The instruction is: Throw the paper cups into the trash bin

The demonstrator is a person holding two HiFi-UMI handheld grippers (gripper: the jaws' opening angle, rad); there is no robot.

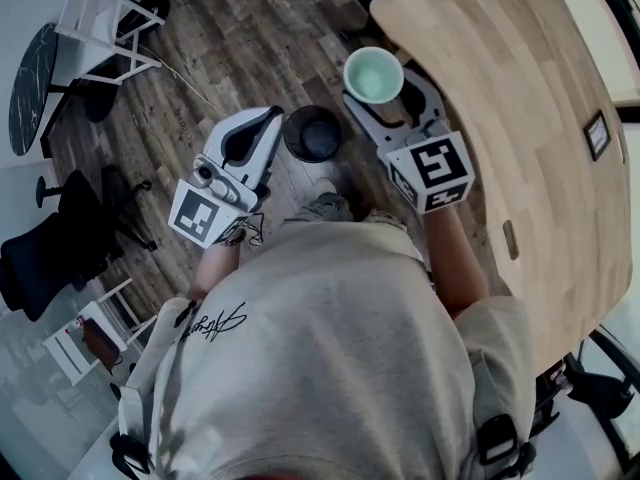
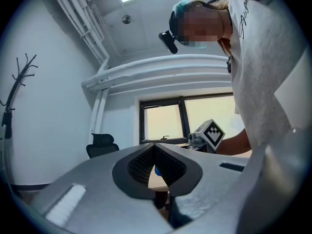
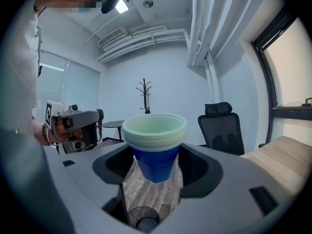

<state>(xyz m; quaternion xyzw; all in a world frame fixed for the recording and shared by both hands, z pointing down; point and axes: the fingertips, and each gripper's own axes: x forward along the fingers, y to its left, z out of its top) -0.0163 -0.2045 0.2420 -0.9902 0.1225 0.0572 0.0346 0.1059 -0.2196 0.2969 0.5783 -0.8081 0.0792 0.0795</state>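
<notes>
A stack of paper cups point(image 1: 373, 73), blue outside and pale green inside, stands upright between the jaws of my right gripper point(image 1: 385, 93), which is shut on it near the wooden table's left edge. In the right gripper view the cups point(image 3: 155, 130) fill the gap of that gripper point(image 3: 155, 165), and the black round trash bin point(image 3: 141, 218) shows on the floor below. The bin point(image 1: 313, 133) sits between both grippers, just left of the cups. My left gripper point(image 1: 268, 123) hovers left of the bin. Its jaws point(image 2: 155, 147) meet at the tips, shut with nothing held.
A rounded wooden table point(image 1: 530, 138) fills the right side. A black office chair point(image 1: 45, 253), white frame chairs point(image 1: 100, 23) and a dark round side table point(image 1: 30, 68) stand to the left on the wood floor. A coat rack point(image 3: 144, 96) stands by the far wall.
</notes>
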